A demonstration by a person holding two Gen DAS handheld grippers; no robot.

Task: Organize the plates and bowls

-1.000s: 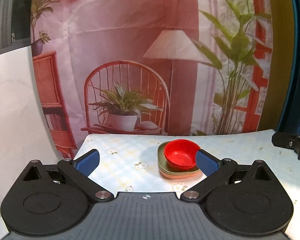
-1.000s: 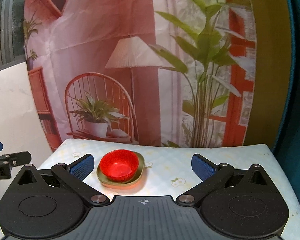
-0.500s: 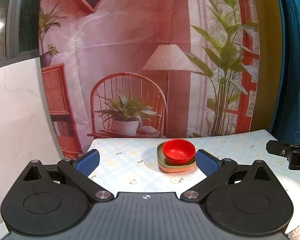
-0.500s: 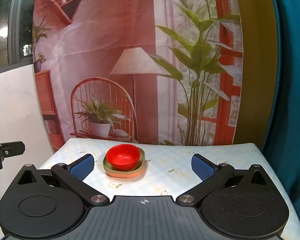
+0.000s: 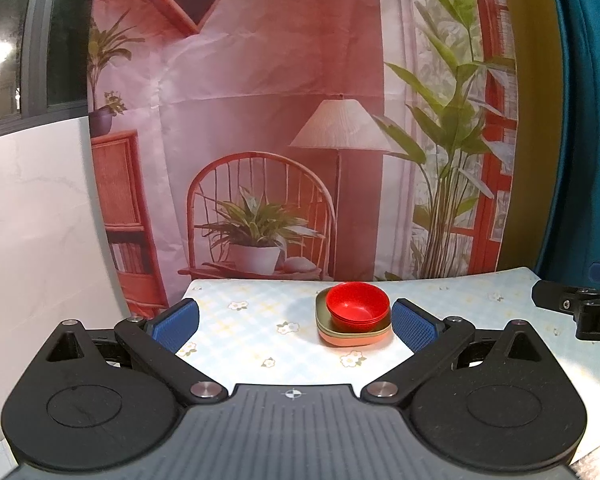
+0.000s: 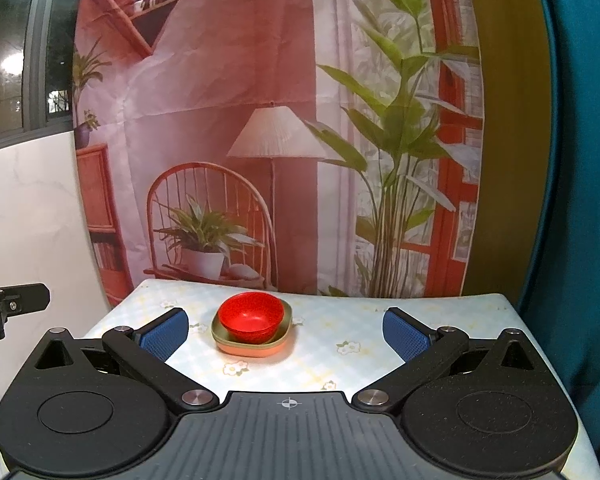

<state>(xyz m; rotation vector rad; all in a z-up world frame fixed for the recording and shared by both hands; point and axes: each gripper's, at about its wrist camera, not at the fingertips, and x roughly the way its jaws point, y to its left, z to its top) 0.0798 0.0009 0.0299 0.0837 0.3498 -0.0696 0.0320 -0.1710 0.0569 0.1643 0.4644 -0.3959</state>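
Hard to see: the red bowls (image 5: 358, 306) sit nested so tight that I cannot count them; it may be two or three. The plates (image 5: 354, 336) under them show only their edges, a green one on an orange one.
Cut off: in the left wrist view the right gripper (image 5: 580, 312) shows only as a black tip at the right edge. In the right wrist view the left gripper (image 6: 7, 304) shows only as a black tip at the left edge.
Left gripper: it hangs above the near side of the table (image 5: 251, 320) and looks straight ahead. Its blue pads (image 5: 173, 322) are spread wide apart and hold nothing.
Right gripper: it hangs above the near side of the table too, level and facing forward. Its blue pads (image 6: 404, 332) are spread wide apart and hold nothing.
Where the bowls are: on top of the plates, in one pile near the middle of the flowery tablecloth. The pile sits in front of both grippers and touches neither.
Behind the table: a cloth backdrop (image 6: 227, 80) with a printed chair, lamp and plants.
Far right: a blue curtain (image 6: 580, 160).
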